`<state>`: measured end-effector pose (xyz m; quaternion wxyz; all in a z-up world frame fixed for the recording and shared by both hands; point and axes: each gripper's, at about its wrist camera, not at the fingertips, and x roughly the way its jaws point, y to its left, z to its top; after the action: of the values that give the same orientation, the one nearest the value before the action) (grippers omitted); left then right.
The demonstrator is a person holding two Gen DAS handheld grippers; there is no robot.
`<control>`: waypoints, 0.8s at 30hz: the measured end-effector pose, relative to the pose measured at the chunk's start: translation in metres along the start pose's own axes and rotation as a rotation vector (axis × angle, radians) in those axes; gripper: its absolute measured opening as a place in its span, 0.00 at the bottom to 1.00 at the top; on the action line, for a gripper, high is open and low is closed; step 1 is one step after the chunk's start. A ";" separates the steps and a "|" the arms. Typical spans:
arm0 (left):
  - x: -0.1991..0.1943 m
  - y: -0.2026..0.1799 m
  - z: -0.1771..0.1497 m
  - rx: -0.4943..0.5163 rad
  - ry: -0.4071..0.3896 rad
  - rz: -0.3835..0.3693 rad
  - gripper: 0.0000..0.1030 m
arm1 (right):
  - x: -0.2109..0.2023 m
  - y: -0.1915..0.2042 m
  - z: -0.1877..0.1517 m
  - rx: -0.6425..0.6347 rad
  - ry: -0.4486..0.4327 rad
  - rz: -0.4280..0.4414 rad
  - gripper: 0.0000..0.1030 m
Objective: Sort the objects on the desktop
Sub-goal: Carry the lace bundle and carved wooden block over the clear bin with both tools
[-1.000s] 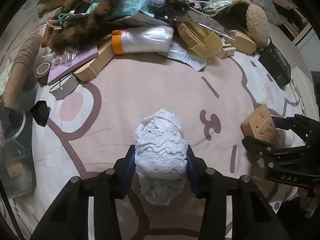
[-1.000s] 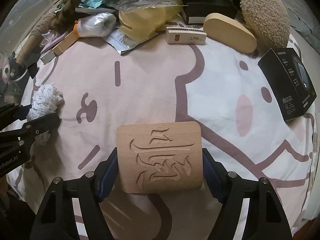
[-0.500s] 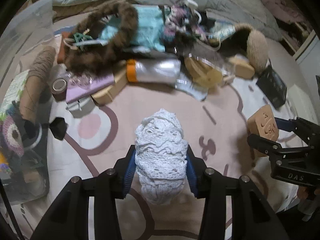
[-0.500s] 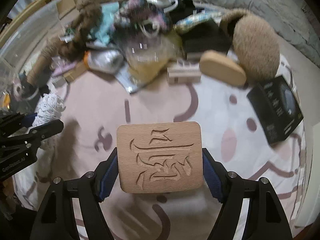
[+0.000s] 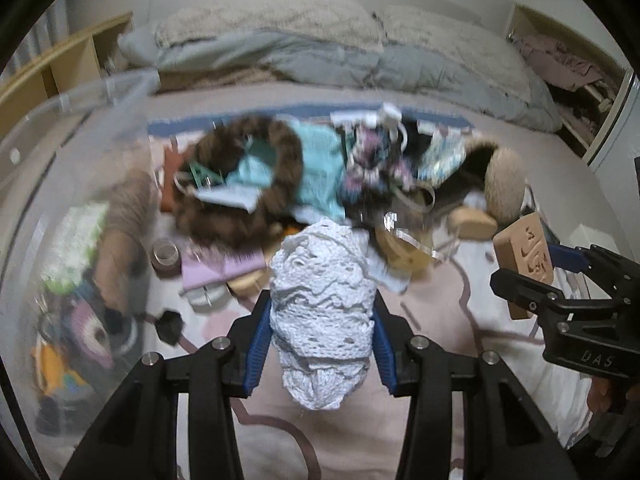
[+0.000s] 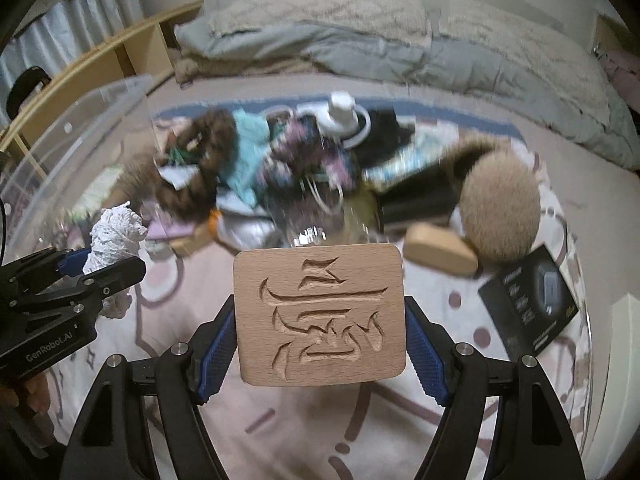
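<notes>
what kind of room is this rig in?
Most likely a bedroom: a grey duvet and pillows lie on a bed behind the cluttered cartoon-print cloth, with a wooden shelf unit by the curtains.

Dim, flat indoor light, soft shadows only. Heavy motion blur across the clutter pile [image 5: 320,184], sharp on the held lace bundle [image 5: 322,312] and carved wooden block [image 6: 318,314]. Strong fisheye bending, black vignette at corners.
</notes>
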<state>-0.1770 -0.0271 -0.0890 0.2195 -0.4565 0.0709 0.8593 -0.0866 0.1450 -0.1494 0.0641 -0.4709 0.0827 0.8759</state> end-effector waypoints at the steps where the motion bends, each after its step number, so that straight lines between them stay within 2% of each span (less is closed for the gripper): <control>1: -0.004 0.001 0.003 -0.002 -0.019 0.002 0.44 | -0.004 0.002 0.003 -0.003 -0.020 0.002 0.75; 12: -0.051 0.013 0.025 0.019 -0.180 0.048 0.44 | -0.046 0.019 0.033 -0.046 -0.212 0.010 0.75; 24: -0.128 0.046 0.049 -0.005 -0.390 0.117 0.44 | -0.084 0.054 0.062 -0.097 -0.356 0.066 0.75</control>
<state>-0.1725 -0.0926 0.0396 0.1776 -0.2771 0.0515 0.9429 -0.1010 0.1023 -0.0413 0.0262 -0.3081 0.0433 0.9500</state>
